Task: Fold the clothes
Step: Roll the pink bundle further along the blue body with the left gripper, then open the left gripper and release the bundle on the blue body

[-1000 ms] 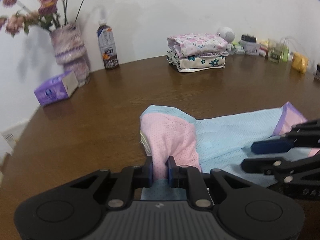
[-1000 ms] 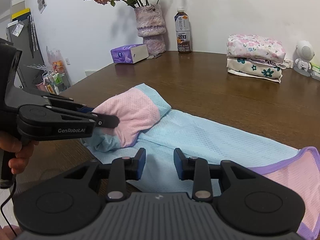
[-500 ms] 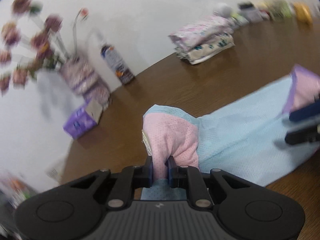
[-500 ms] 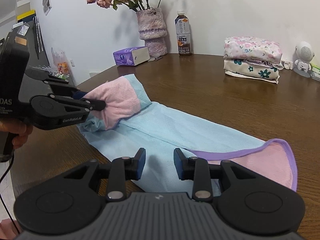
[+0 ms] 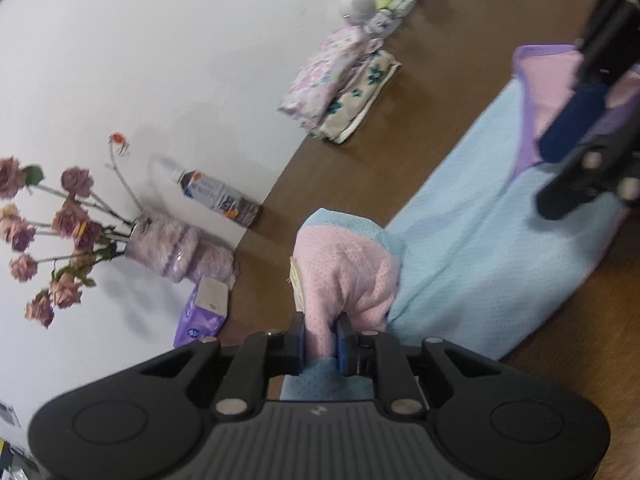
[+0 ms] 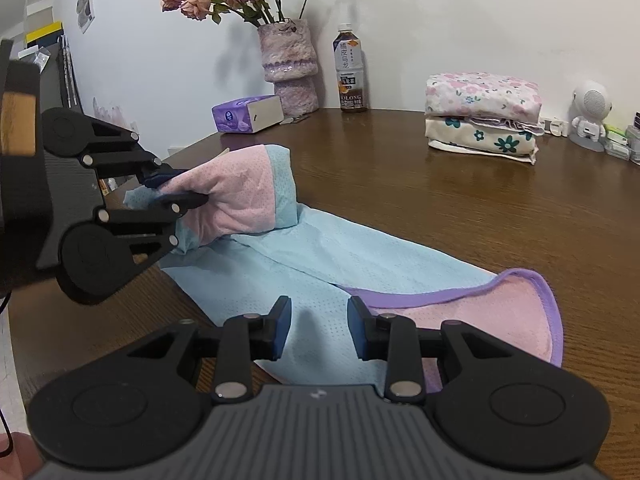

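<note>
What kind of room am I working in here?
Probably a lived-in home, likely a dining or living room: a wooden table carrying a flower vase, a tissue box and folded laundry.

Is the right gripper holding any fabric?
No: the right gripper stands open above the light blue garment, nothing between its pads.

bottle (image 6: 351,74) label reads "OLONG" w/ Chinese chars above, other txt too small
</note>
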Available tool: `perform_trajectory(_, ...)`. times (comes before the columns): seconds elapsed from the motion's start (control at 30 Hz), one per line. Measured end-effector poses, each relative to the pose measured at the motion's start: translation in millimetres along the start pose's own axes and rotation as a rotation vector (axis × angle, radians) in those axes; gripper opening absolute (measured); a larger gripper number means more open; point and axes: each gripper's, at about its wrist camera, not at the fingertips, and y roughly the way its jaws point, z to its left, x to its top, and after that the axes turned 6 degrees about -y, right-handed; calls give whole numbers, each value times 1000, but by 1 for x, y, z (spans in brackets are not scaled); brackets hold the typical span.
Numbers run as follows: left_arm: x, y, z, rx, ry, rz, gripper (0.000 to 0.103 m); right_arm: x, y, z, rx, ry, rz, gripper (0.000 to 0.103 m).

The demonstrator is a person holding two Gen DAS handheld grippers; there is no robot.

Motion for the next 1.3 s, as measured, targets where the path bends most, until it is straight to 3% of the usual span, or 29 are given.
perform_trajectory(0.2,4,-12,-14,-86,-24,-35,20,-2,0,-4,-17,11,4,32)
perform_trajectory(0.3,2,-13,-15,-98,-39,-44,30,-2,1,-6,-27,12,12,32)
perform_trajectory(0.4,0,-9,-13,-77,-47,-44,47,-3,3,-6,-35,12,19,32)
perform_trajectory(0.5,0,-4,-7,-108,-78,-43,46,-3,4,-6,-41,11,23,32)
perform_trajectory(0.57,1,0,0,-131,-134,-39,29,-3,6,-7,-45,10,26,32)
perform_trajectory(0.6,1,1,3,-142,-162,-37,15,-3,7,-7,-46,10,28,32)
perform_trajectory(0.7,2,7,14,-158,-251,-29,15,-3,9,-7,-51,9,32,32)
perform_trajectory(0.93,-4,16,43,-42,-470,2,14,-4,9,-6,-43,3,35,32)
perform_trajectory(1.1,2,6,29,-102,-419,-23,16,-5,9,-6,-40,2,35,32)
perform_trajectory(1.3,6,2,10,-193,-376,-47,26,-5,8,-7,-62,-4,40,32)
